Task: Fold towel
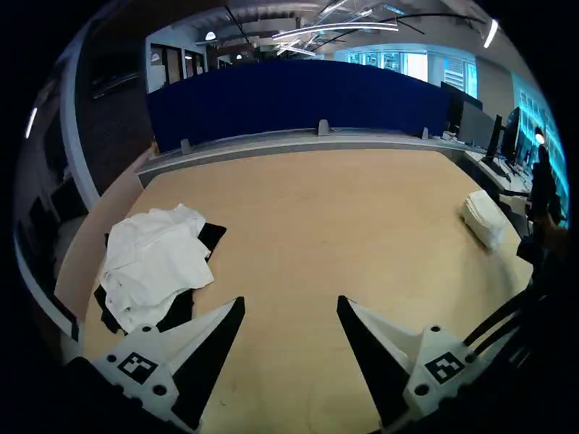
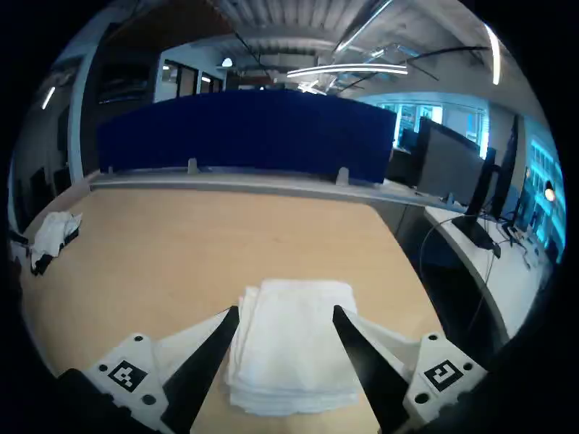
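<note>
White towel point(image 2: 293, 340) (folded, layered edges) lies flat on table point(image 2: 181, 239).

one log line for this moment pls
left gripper: open, over table | right gripper: open, straddling folded white stack | unfolded pile: on table, ungripped

In your left gripper view, at the left of the frame, the black cloth point(image 1: 213, 236) is mostly hidden under the white pile point(image 1: 155, 260), so you cannot tell its shape. At the right edge, the folded stack point(image 1: 483, 217) is too small to count its layers. A dark shape point(image 1: 543, 239) near it is cut off and too dark to name. In your right gripper view, the fingers point(image 2: 203, 369) of the right gripper point(image 2: 284, 309) cover both sides of the folded stack, so you cannot tell if they touch it.
</note>
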A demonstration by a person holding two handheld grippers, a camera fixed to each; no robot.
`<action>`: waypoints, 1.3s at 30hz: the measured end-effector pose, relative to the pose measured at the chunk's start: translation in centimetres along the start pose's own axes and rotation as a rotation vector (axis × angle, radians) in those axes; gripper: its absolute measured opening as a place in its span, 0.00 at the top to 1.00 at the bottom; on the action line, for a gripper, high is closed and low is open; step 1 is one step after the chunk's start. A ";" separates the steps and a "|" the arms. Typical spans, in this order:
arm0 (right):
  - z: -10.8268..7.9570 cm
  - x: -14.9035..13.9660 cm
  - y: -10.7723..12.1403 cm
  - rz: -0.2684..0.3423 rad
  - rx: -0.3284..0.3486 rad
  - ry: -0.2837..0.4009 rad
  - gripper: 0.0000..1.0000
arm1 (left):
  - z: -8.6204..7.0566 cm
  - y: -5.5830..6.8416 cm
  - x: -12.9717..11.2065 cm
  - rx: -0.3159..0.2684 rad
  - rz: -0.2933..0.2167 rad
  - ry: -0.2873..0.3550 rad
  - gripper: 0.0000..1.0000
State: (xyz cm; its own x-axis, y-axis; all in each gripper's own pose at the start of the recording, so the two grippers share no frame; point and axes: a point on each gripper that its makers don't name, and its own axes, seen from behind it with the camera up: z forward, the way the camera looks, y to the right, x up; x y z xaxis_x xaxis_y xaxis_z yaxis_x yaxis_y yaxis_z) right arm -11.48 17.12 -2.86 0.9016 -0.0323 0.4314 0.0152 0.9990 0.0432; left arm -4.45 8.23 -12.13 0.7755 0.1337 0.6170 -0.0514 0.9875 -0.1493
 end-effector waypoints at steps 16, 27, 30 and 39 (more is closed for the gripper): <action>-1.7 7.2 0.4 0.065 -0.054 0.256 0.00 | 0.7 -0.5 3.2 -0.011 -0.072 0.117 0.06; -4.1 12.0 -0.2 0.078 -0.074 0.415 0.00 | 0.7 -1.7 7.8 -0.011 -0.137 0.282 0.05; -4.2 12.3 -0.3 0.086 -0.083 0.415 0.00 | 0.1 -2.1 10.1 -0.004 -0.126 0.361 0.06; -4.6 12.8 -1.9 0.083 -0.085 0.406 0.00 | -1.2 -4.7 15.9 0.055 -0.090 0.571 0.06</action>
State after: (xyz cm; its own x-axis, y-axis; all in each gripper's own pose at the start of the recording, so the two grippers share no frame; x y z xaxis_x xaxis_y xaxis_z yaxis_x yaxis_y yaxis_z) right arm 2.03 14.92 -1.58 0.9981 0.0472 0.0395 -0.0448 0.9973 -0.0586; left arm 8.89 5.66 -2.55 0.9941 -0.0024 0.1088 0.0096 0.9978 -0.0654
